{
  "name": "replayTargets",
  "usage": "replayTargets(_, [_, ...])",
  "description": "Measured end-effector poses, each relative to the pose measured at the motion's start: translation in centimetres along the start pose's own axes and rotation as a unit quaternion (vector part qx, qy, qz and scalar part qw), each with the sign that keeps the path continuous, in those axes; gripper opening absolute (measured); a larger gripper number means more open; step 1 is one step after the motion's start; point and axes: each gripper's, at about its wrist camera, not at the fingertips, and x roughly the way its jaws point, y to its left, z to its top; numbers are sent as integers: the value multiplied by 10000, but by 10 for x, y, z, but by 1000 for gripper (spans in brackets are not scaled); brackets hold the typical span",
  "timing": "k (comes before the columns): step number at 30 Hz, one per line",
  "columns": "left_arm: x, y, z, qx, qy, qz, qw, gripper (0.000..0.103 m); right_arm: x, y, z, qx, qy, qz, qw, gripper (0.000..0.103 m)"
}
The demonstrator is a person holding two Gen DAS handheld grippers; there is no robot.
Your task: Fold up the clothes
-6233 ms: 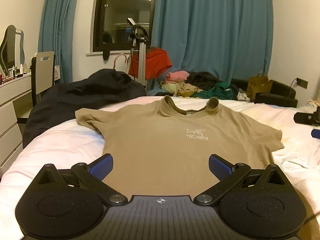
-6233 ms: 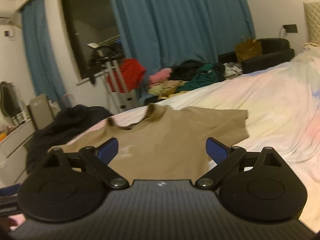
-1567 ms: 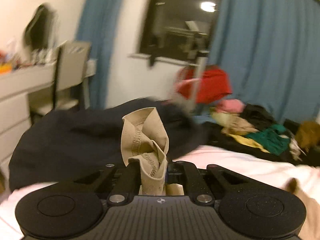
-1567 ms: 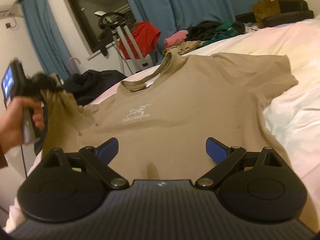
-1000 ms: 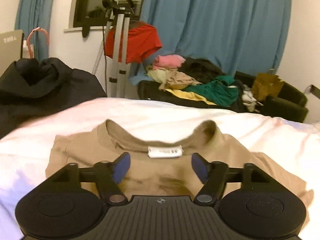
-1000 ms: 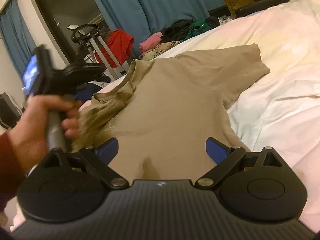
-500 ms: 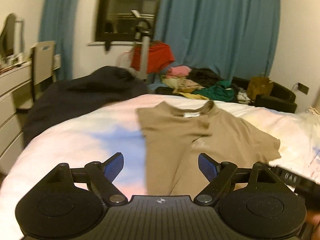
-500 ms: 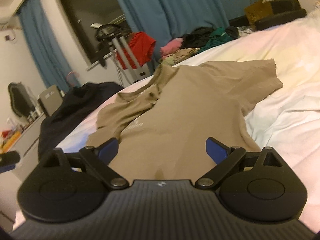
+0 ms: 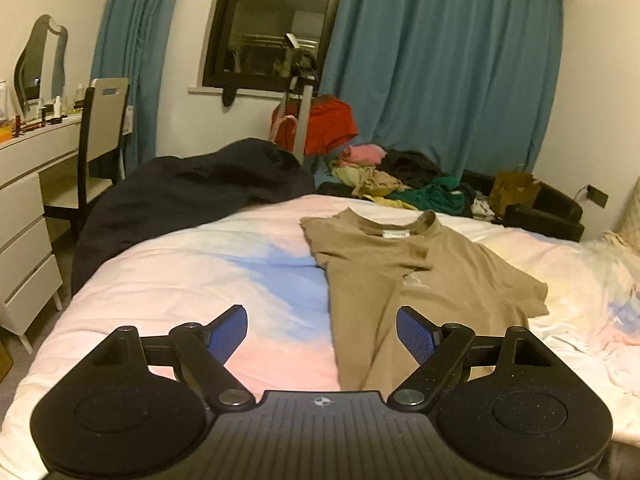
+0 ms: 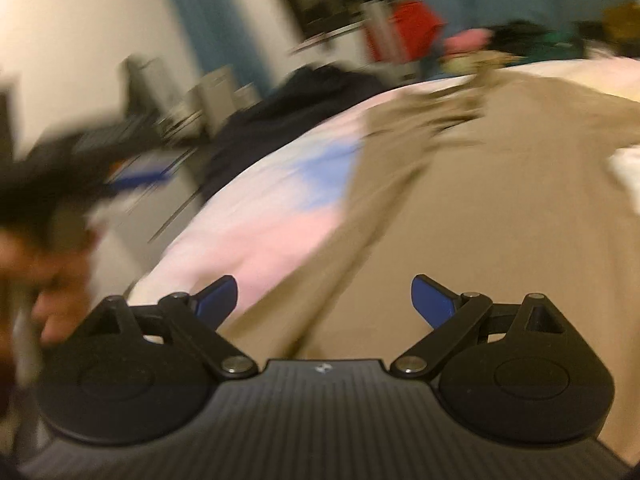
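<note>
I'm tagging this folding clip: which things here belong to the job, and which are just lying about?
Job: tan T-shirt, half folded on the bed; left gripper and right gripper, jaws open.

Lying about: dark garment, clothes pile, chair, dresser.

Left tongs (image 9: 322,330) black, twin round hubs, ribbed grey centre plate marked with a small crosshair, silver pivot screws, blue textured pads (image 9: 414,334), right tongs (image 10: 324,300) built alike, blurred hand (image 10: 48,280) at left edge.
</note>
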Motion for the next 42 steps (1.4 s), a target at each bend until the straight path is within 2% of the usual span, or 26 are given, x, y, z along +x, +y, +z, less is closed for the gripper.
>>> replayTargets(4, [-8,21,4,-166,-136,209,9996,83,19,60,-18,-1032,333,354,9935,95])
replayTargets(8, [-10,43,7,-450,-167,379,9981,83,40,85,-27,-1496,600,467,9858,93])
replayTargets(10, [-8,52,8,-653,-102,396,9970,83,51,90,-31,-1648,753,437,9825,85])
replayTargets(11, [-8,56,9,-733,-73,383,9965,83,56,89,-32,-1714,824,379,9810,78])
replayTargets(13, [-6,60,9,-787,-32,389,9961,83,62,87,-37,-1694,942,175,9809,71])
replayTargets(15, [-6,61,8,-768,1,423,9962,83,65,83,-39,-1592,943,-12,9827,43])
replayTargets(16, [-6,61,8,-752,4,427,9963,83,62,78,-39,-1545,895,-66,9839,36])
replayTargets(17, [-7,60,8,-735,-2,421,9964,83,59,74,-38,-1491,837,-156,9852,24])
replayTargets(21, [-7,55,6,-682,-12,389,9969,83,31,63,-31,-1257,363,-192,9912,12])
replayTargets(24, [-6,53,6,-669,3,366,9971,83,10,56,-24,-1048,80,-254,9941,7])
replayTargets(28, [-6,50,4,-663,60,273,9974,83,-33,38,-18,-670,-319,-509,9959,6])
replayTargets(30, [-5,45,2,-612,112,130,9980,83,-59,23,-16,-446,-562,-829,9940,6])
replayTargets(33, [0,38,-3,-606,304,-137,9976,83,-85,1,-17,-215,-658,-1200,9904,7])
replayTargets(37, [13,34,-24,-884,971,-470,9902,82,-94,-23,-5,133,-653,-1154,9911,9])
replayTargets(40, [22,37,-46,-1247,1607,-595,9773,77,-88,-37,17,169,-703,-1260,9894,11])
replayTargets(41, [25,39,-54,-1376,1801,-611,9721,74,-83,-42,24,133,-710,-1262,9894,16])
replayTargets(42, [26,40,-59,-1476,1958,-619,9675,71,-78,-48,32,164,-715,-1192,9902,40])
